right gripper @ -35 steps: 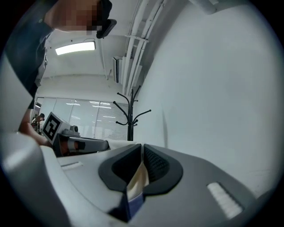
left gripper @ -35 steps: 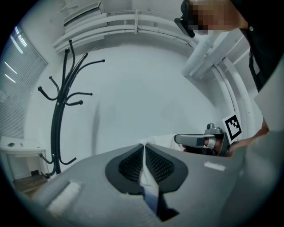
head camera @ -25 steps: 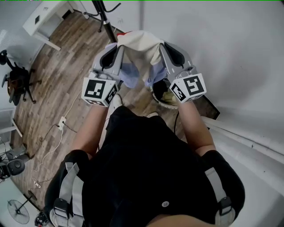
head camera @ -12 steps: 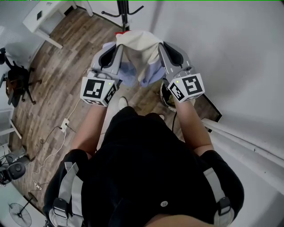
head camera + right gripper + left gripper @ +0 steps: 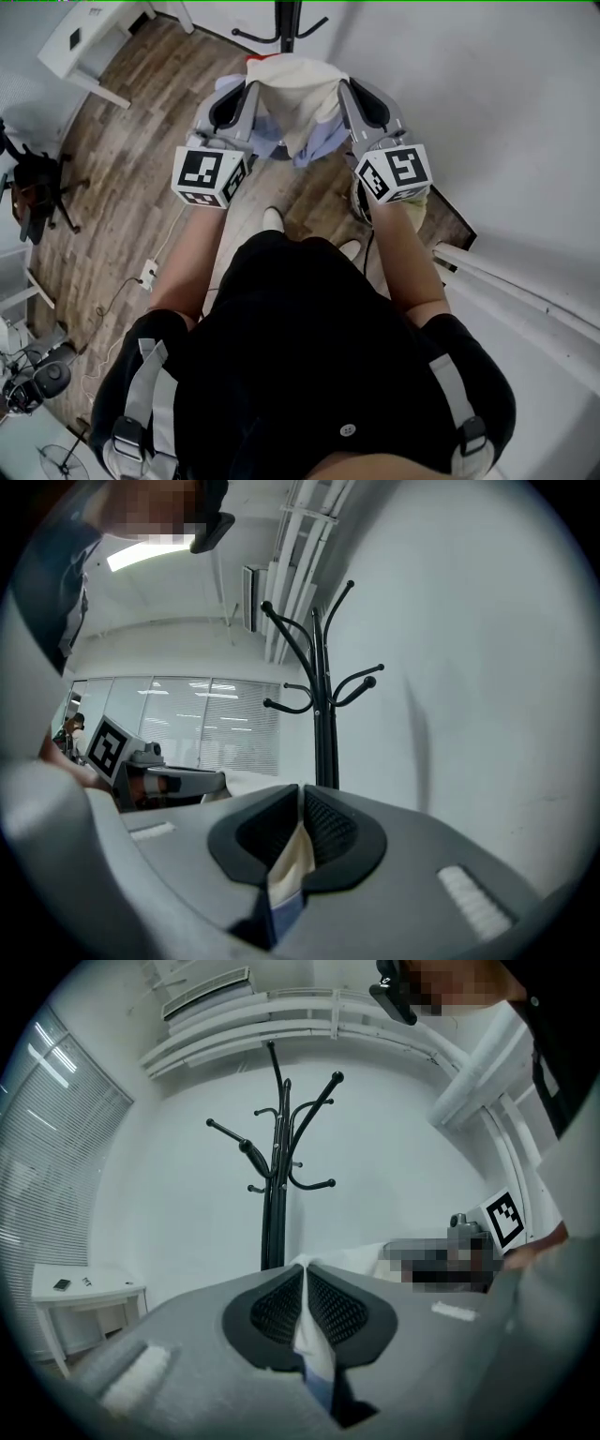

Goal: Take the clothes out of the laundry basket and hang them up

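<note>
Garment point(image 5: 298, 89) of cream and blue cloth hangs between left gripper point(image 5: 305, 1283) and right gripper point(image 5: 300, 808), each clamped on a thin edge, facing the coat stand point(image 5: 275, 1194); a snag there could tug it free.

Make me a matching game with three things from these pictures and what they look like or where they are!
Things:
1. coat rack
2. garment
3. table

Descriptions:
A. white, on the person's far left
B. black, standing upright ahead
C. cream and blue, pinched in the jaws of the left gripper and right gripper

Pairs: 1-B, 2-C, 3-A
</note>
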